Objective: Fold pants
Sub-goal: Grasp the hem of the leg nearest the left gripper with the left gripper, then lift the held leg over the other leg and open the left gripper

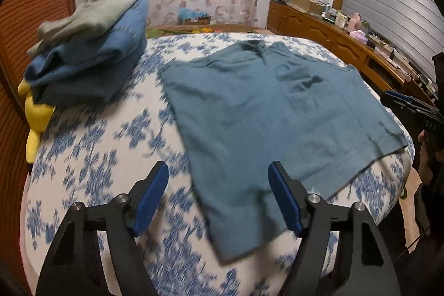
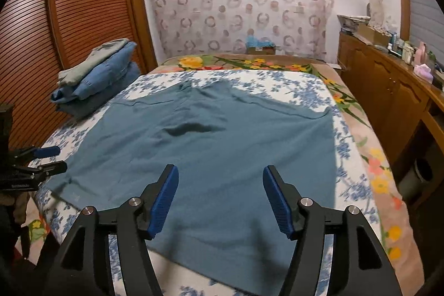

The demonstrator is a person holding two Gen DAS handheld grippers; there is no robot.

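A teal-blue pair of pants (image 1: 277, 113) lies flat on the blue-flowered bedspread (image 1: 97, 171), folded into a broad rectangle; it also shows in the right wrist view (image 2: 216, 151). My left gripper (image 1: 219, 193) is open and empty, hovering above the near left edge of the pants. My right gripper (image 2: 219, 196) is open and empty above the near part of the pants. The right gripper also shows at the right edge of the left wrist view (image 1: 408, 104), and the left gripper at the left edge of the right wrist view (image 2: 47, 157).
A stack of folded clothes (image 1: 91, 52) sits at the bed's far left, also in the right wrist view (image 2: 97, 76), with a yellow item (image 1: 36, 115) beside it. A wooden dresser (image 2: 388, 90) with clutter runs along the right. A slatted wooden wardrobe (image 2: 69, 18) stands left.
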